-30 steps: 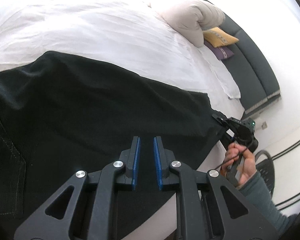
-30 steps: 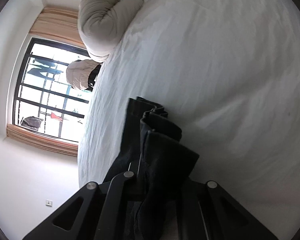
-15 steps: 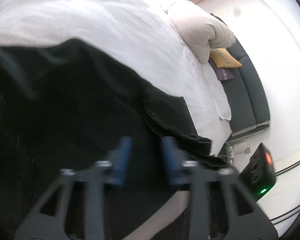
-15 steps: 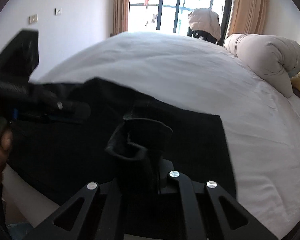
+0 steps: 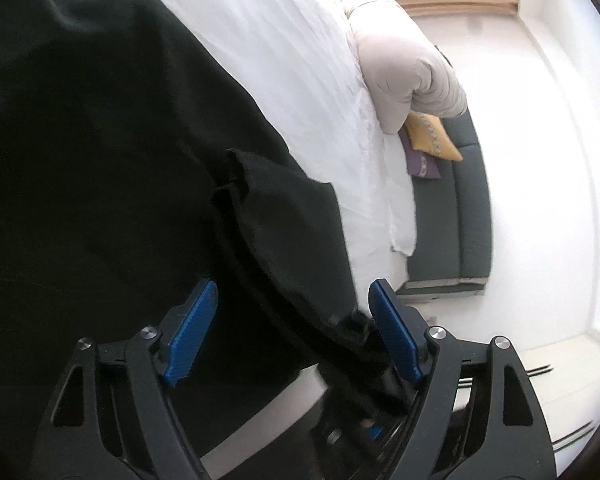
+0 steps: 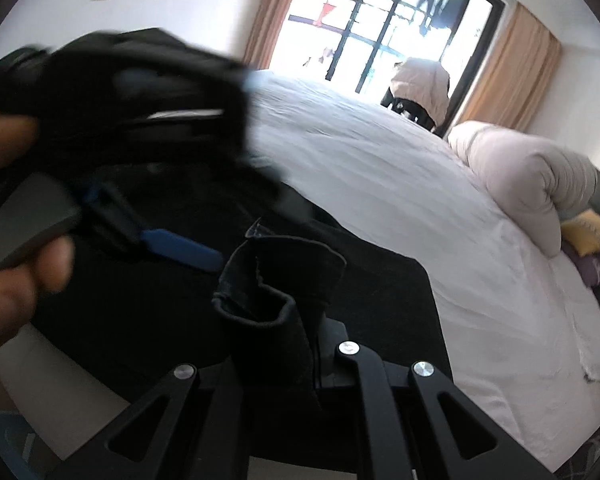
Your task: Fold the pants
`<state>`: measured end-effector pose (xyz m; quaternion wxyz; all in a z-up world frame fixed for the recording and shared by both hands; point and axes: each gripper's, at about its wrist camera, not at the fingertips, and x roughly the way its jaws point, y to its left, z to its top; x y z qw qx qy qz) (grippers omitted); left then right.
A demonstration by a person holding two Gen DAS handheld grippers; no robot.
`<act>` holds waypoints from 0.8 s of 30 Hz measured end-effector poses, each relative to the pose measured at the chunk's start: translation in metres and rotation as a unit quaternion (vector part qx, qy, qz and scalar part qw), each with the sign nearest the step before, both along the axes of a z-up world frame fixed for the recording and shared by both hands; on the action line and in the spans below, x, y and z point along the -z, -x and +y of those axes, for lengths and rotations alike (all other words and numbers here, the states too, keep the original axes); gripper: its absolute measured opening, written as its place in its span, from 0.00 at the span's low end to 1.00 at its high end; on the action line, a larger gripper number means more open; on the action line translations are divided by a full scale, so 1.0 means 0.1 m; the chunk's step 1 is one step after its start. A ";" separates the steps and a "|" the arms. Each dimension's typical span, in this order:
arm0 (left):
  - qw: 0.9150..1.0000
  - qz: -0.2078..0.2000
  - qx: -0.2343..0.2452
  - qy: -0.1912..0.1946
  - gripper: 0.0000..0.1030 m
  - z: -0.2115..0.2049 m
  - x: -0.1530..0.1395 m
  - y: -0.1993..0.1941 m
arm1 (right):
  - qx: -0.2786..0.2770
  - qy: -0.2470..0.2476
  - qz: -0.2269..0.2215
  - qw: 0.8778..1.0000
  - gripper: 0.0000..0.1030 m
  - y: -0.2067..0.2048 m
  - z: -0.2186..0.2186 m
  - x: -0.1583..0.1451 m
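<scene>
White bed (image 5: pixel 300 60) holds black pants (image 5: pixel 100 140).

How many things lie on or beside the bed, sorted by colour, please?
Black: 1, the pants
Beige: 1, the rolled duvet
Yellow: 1, a cushion
Purple: 1, a cushion
Total: 4

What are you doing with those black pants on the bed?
A person is folding black pants on a white bed with a gripper in each hand. The right gripper is shut on a bunched piece of the pants and has carried it over the rest of the cloth. The left gripper has just been opening; its blue pads stand apart over the folded edge, not pinching it.
</scene>
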<state>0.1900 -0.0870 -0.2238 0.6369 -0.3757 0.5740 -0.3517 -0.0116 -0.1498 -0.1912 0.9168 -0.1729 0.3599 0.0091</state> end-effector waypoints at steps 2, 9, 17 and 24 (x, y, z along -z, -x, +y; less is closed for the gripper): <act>0.999 0.028 -0.004 0.021 0.75 -0.02 0.09 -0.07 | -0.009 0.010 -0.003 1.000 0.07 0.02 0.08 -0.01; 0.996 0.063 -0.014 0.060 0.09 0.12 0.34 -0.22 | -0.042 0.045 -0.014 0.998 0.07 0.01 0.31 -0.02; 0.999 0.015 0.002 0.045 0.05 0.39 0.13 -0.39 | -0.066 0.089 -0.039 0.993 0.07 -0.01 0.53 -0.02; 1.000 -0.023 0.011 0.001 0.05 0.63 0.00 -0.59 | -0.094 0.135 -0.056 0.985 0.07 -0.16 0.79 0.08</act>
